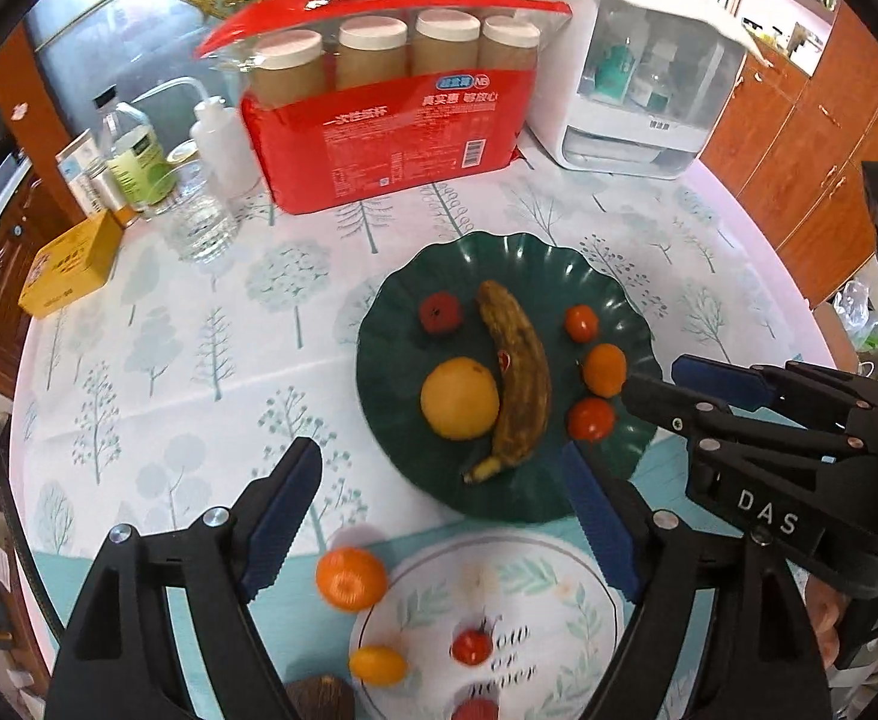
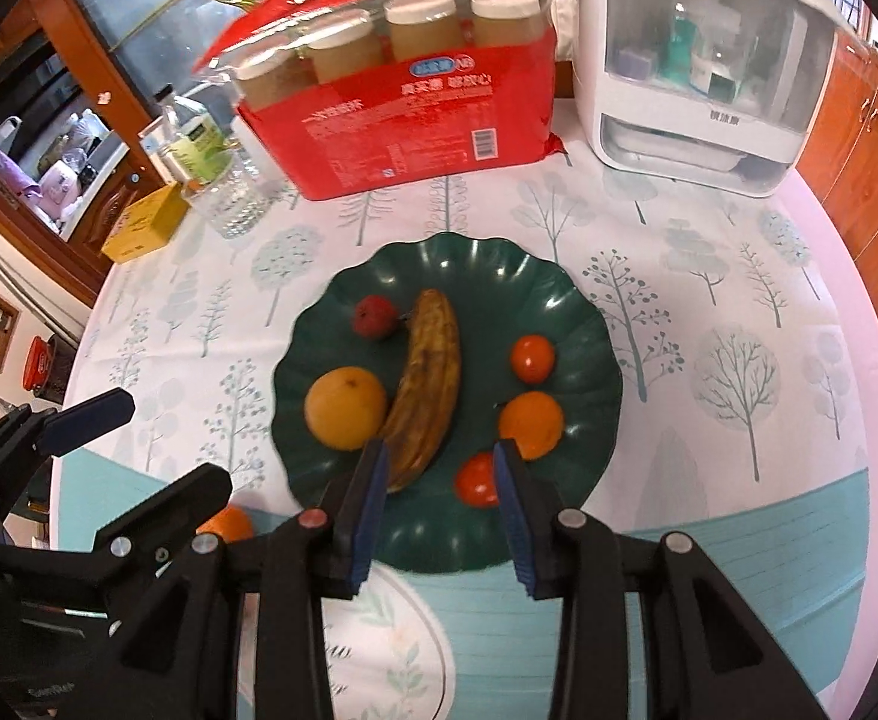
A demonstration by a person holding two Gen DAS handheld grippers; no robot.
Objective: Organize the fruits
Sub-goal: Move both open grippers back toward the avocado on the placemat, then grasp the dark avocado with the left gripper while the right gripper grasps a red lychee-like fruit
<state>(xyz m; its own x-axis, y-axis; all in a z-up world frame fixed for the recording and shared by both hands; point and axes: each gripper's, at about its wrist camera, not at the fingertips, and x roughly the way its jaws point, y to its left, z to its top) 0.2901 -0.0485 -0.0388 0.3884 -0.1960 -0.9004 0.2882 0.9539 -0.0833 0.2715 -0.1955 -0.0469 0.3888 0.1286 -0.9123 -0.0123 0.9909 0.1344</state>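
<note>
A dark green plate [image 1: 391, 372] [image 2: 583, 360] holds a brown-spotted banana [image 1: 517, 372] [image 2: 430, 384], a big yellow orange [image 1: 460, 399] [image 2: 346, 408], a red bumpy fruit [image 1: 439, 312], a tangerine [image 1: 605, 369] [image 2: 531, 425] and two tomatoes [image 1: 580, 322] [image 1: 590, 418]. Nearer lies a white leaf-print plate [image 1: 559, 600] with a cherry tomato [image 1: 472, 647]; a small yellow fruit [image 1: 377, 664] rests at its rim. A loose tangerine [image 1: 351, 578] lies on the cloth beside it. My left gripper [image 1: 439, 450] hangs open and empty above the green plate's near edge. My right gripper [image 2: 439, 453] is open and empty, over the banana's stem end and the near tomato [image 2: 478, 480].
At the back stand a red bag of paper cups [image 1: 379, 138], a white countertop appliance [image 1: 631, 60], bottles [image 1: 133, 150], a glass [image 1: 199, 216] and a yellow box [image 1: 70, 264]. A brown round thing [image 1: 319, 699] sits at the near edge. The round table's rim curves off on the right.
</note>
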